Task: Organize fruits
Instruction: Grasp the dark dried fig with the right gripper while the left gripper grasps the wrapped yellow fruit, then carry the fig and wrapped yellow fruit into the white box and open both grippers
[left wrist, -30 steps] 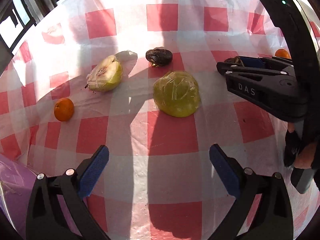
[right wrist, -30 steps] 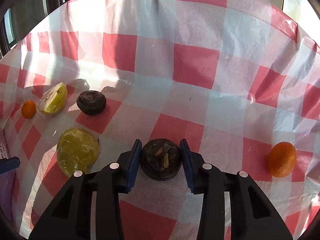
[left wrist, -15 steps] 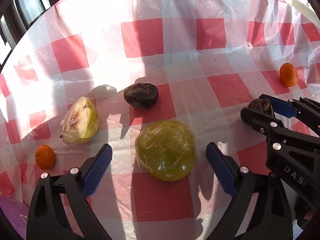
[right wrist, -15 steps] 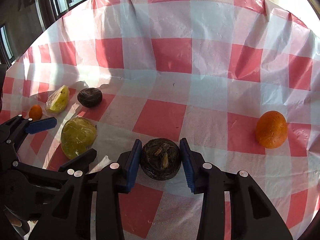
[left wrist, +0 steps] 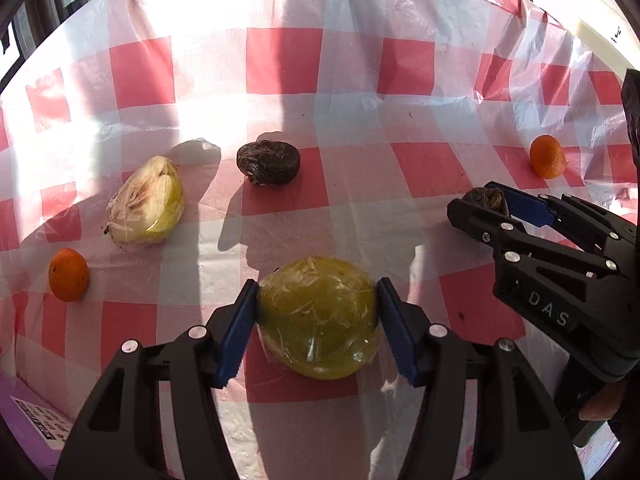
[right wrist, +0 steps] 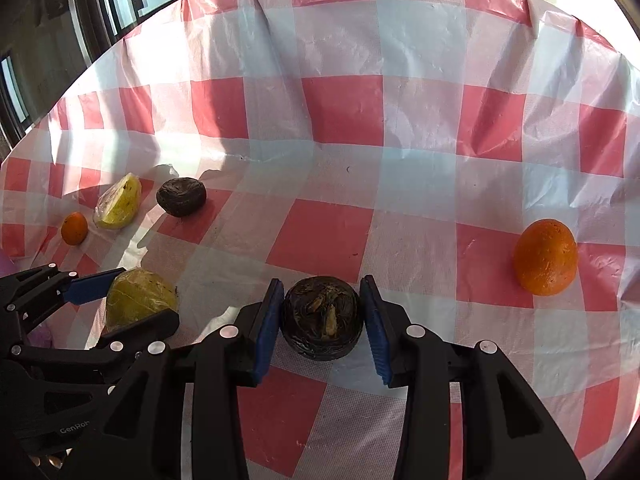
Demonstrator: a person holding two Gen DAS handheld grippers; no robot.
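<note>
My left gripper [left wrist: 316, 328] is shut on a plastic-wrapped green fruit [left wrist: 318, 324] on the red-and-white checked tablecloth [left wrist: 280, 60]. My right gripper [right wrist: 322, 316] is shut on a dark wrinkled fruit [right wrist: 322, 318]; it also shows at the right of the left wrist view [left wrist: 486, 200]. Another dark fruit [left wrist: 268, 162], a wrapped cut yellow fruit [left wrist: 148, 200] and a small orange [left wrist: 68, 274] lie at the left. A second orange [right wrist: 546, 256] lies at the right. The left gripper and green fruit [right wrist: 138, 298] show at the right wrist view's lower left.
A purple object [left wrist: 24, 408] sits at the lower left edge of the left wrist view. The tablecloth drops off at the far edge, with dark window frames [right wrist: 80, 20] beyond.
My left gripper moved forward around the wrapped green fruit and its jaws closed on it. My right gripper stayed shut on the dark fruit and hardly moved.
</note>
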